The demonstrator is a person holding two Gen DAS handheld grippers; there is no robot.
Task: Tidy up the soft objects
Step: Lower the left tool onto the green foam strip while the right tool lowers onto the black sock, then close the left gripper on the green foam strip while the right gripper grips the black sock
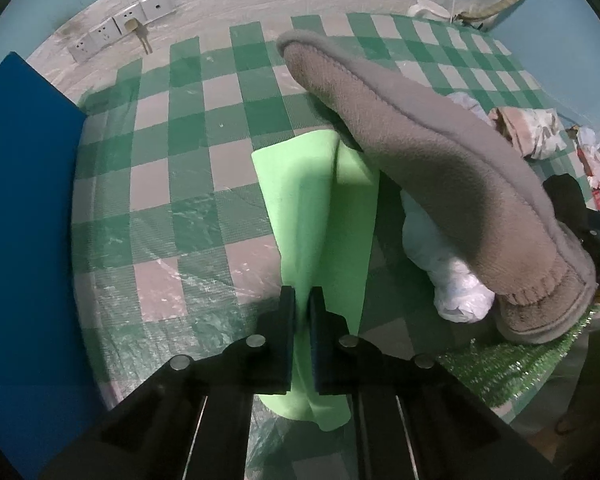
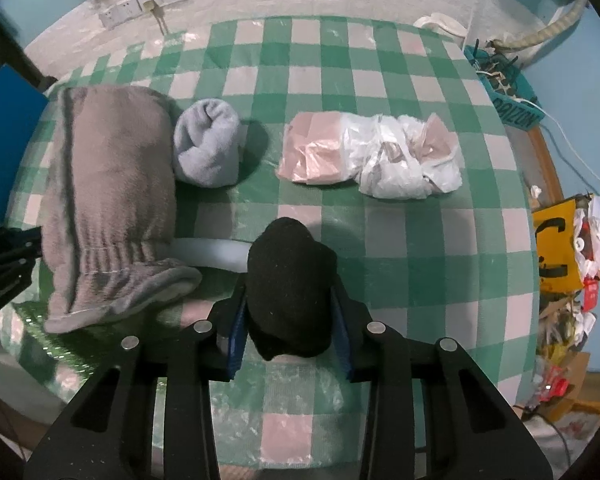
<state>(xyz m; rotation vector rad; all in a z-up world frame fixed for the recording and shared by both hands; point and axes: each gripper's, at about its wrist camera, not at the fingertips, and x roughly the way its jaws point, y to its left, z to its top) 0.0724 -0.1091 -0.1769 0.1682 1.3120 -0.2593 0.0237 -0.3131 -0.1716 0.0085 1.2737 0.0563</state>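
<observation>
So on the far left we've got our left gripper [image 1: 302,300] pinched tight on a light green cloth [image 1: 320,208] that hangs over the checked tablecloth [image 2: 400,240]. Next comes the big grey fleece slipper [image 2: 112,184], then a rolled pale blue sock [image 2: 208,144] just beside it, then our right gripper [image 2: 290,308] clamping a black sock [image 2: 290,280], and a crumpled plastic bag [image 2: 380,152] further right

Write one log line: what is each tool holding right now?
left tool: shut on green cloth | right tool: shut on black sock | grey slipper: lying on checked table
</observation>
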